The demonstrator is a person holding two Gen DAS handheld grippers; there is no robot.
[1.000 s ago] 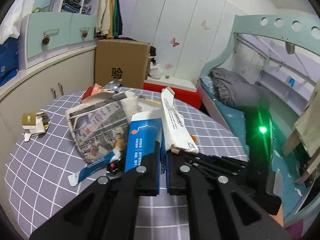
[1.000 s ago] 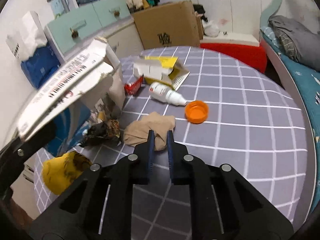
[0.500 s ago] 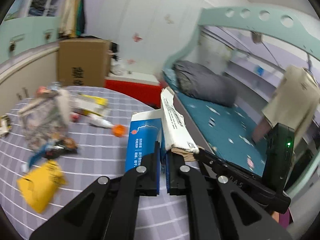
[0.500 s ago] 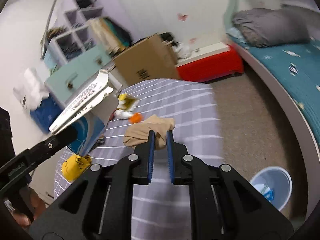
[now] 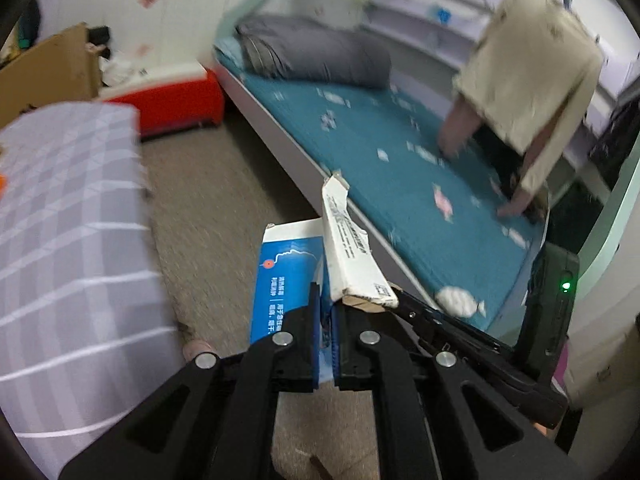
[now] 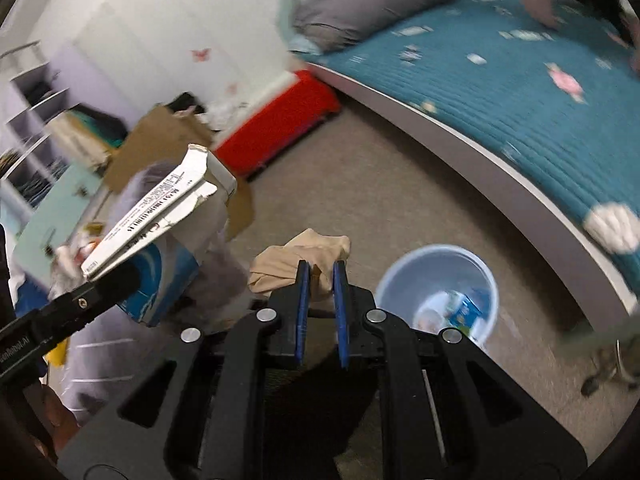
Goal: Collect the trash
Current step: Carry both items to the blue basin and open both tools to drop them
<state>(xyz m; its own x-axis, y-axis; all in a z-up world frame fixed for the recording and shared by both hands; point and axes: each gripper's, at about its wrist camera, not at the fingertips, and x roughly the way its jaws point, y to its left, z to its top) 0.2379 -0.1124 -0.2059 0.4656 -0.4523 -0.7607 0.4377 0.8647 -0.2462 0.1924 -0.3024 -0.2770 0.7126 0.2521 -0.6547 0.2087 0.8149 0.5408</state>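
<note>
My left gripper (image 5: 325, 300) is shut on a torn blue and white carton (image 5: 294, 268), held in the air above the carpet beside the table. The carton also shows in the right wrist view (image 6: 160, 216), to the left. My right gripper (image 6: 320, 276) is shut on a crumpled beige cloth (image 6: 300, 254), held above the floor just left of a pale blue trash bin (image 6: 438, 264). The bin stands on the carpet and holds a few bits of packaging.
The table with its grey checked cloth (image 5: 68, 240) is at the left. A bed with a teal cover (image 5: 400, 168) curves along the right, with a grey pillow (image 5: 316, 54). A red box (image 6: 280, 120) and a cardboard box (image 6: 168, 148) stand by the far wall.
Both grippers have swung right, away from the table and out over the carpet, still holding the carton and the cloth. The trash bin now sits close below my right gripper.
</note>
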